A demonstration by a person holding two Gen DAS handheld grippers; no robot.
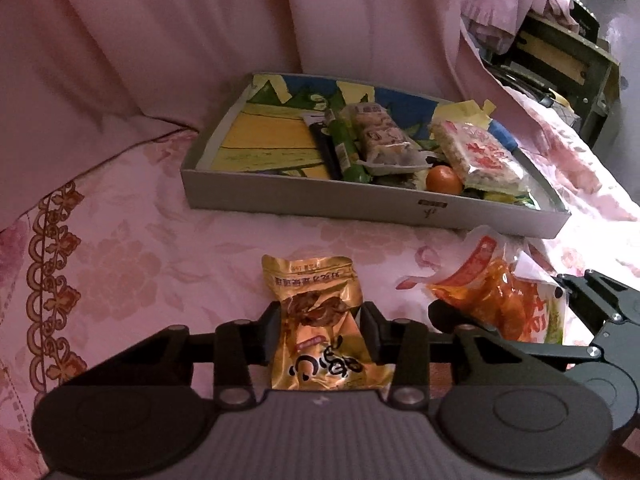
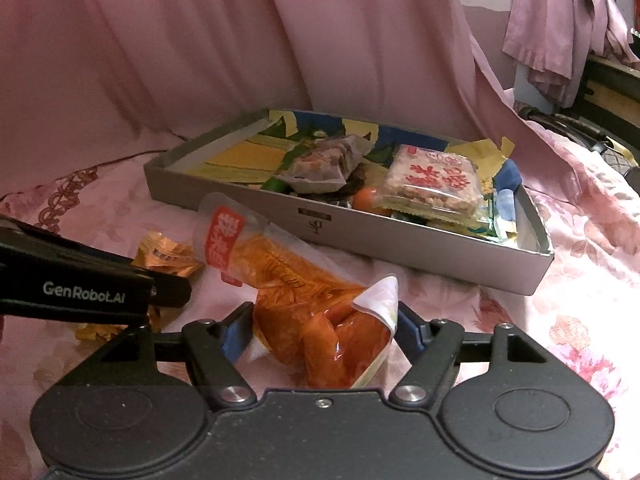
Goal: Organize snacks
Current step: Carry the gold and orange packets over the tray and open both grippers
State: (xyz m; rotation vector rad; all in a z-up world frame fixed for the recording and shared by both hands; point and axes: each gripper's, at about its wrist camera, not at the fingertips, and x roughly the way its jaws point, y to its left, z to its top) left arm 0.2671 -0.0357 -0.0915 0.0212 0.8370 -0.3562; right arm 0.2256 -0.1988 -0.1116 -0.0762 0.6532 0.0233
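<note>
**Two packets pinched, tray waiting beyond**

Left gripper (image 1: 322,322) has its pads pressed onto a crinkled gold foil packet (image 1: 320,320), printed with dark characters and a brown snack picture; its long axis runs straight away from the gripper, top seal farthest out. Right gripper (image 2: 320,330) is clamped on a clear pouch (image 2: 304,304) of orange-red strips with a red label, lying on a diagonal, label end pointing away and to the left. Both packets sit low over a pink floral bedspread (image 1: 160,248). Just beyond, ahead of both grippers, a shallow grey tray (image 1: 360,204) holds wrapped snacks, a green stick, a small orange fruit (image 1: 443,179). Behind it hang pink curtains (image 1: 200,40).
</note>
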